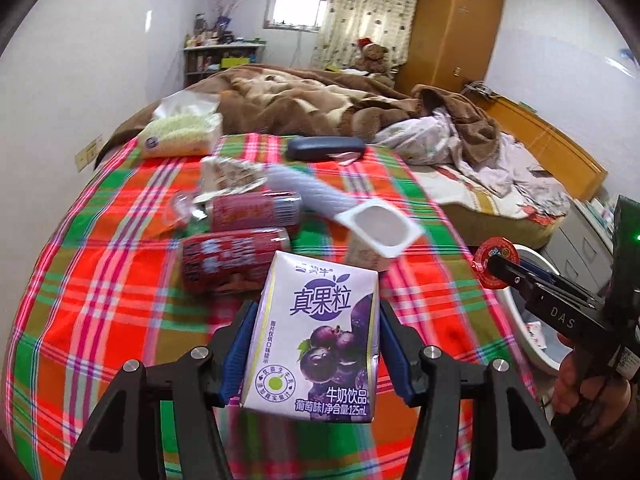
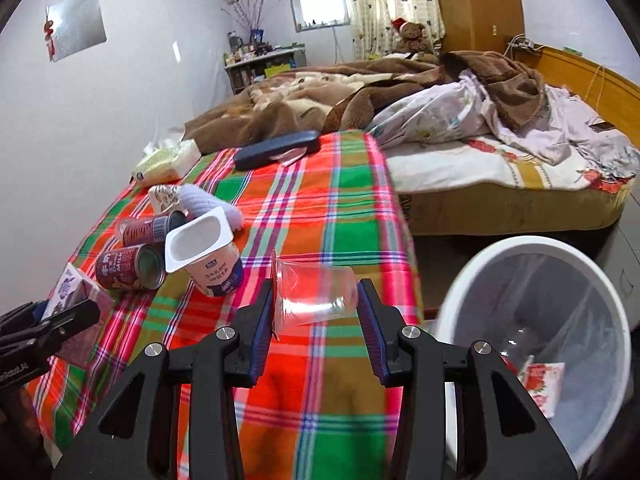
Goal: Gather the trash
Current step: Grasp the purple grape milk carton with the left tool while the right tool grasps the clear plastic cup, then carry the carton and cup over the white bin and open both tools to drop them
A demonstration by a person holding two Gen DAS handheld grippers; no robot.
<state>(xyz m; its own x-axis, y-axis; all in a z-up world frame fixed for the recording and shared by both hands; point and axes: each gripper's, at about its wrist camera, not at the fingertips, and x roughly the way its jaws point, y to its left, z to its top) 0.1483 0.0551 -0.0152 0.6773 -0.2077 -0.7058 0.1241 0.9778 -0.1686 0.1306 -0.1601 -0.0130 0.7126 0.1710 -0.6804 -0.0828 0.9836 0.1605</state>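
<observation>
My left gripper [image 1: 316,340] is shut on a purple grape milk carton [image 1: 316,340], held upright above the plaid tablecloth [image 1: 100,272]; the carton also shows in the right wrist view [image 2: 74,286]. My right gripper [image 2: 314,308] is shut on a clear plastic cup [image 2: 316,296] lying sideways between its pads, near the table's right edge. In the left wrist view the right gripper [image 1: 496,270] shows the cup's red-rimmed mouth. Two red cans [image 1: 236,264], a white yogurt cup [image 1: 380,232] and a torn wrapper [image 1: 230,178] lie on the cloth.
A white bin with a clear liner [image 2: 532,320] stands right of the table and holds a red-printed wrapper [image 2: 540,384]. A tissue pack [image 1: 180,132], a dark glasses case [image 1: 326,148] and a white ridged tube [image 1: 308,190] lie further back. A bed with blankets [image 2: 440,120] is behind.
</observation>
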